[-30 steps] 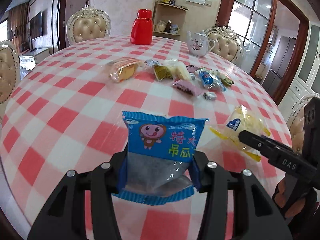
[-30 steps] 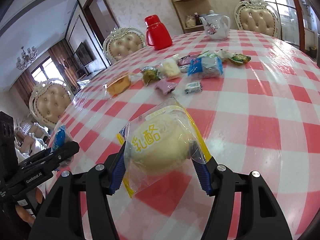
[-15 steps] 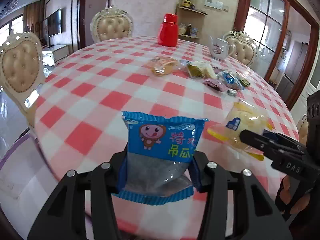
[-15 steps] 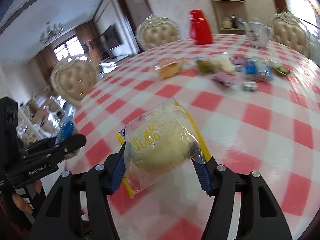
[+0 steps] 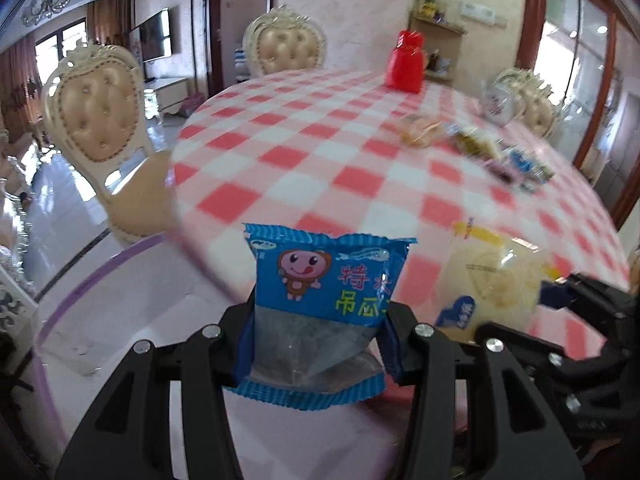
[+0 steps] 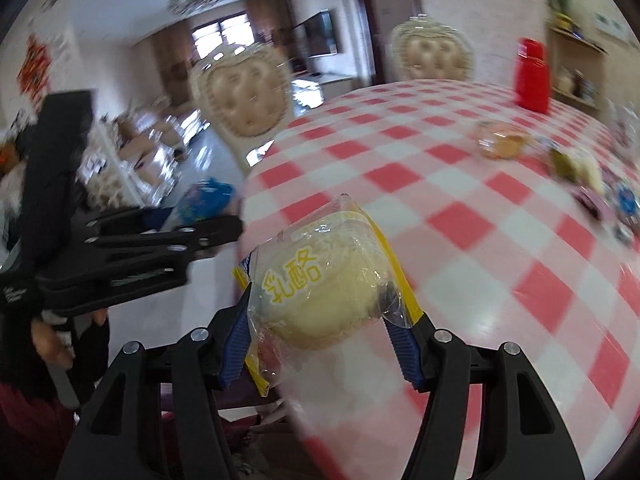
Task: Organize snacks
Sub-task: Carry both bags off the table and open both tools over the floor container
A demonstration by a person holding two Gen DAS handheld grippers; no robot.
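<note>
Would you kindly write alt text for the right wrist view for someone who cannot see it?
The right gripper is shut on a clear-wrapped pale round cake above the edge of a red-and-white checked table. At left, the left gripper holds a blue packet; more snacks and a red jug sit across the table.

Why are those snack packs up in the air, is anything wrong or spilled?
Nothing stands out. The left gripper clamps a sealed blue snack packet; the right gripper clamps a wrapped yellow pastry. Other snacks lie unspilled on the checked table.

Glossy plastic snack wrappers (image 5: 320,280) – shiny checked tablecloth (image 5: 320,152) – matt black gripper (image 5: 316,336).
</note>
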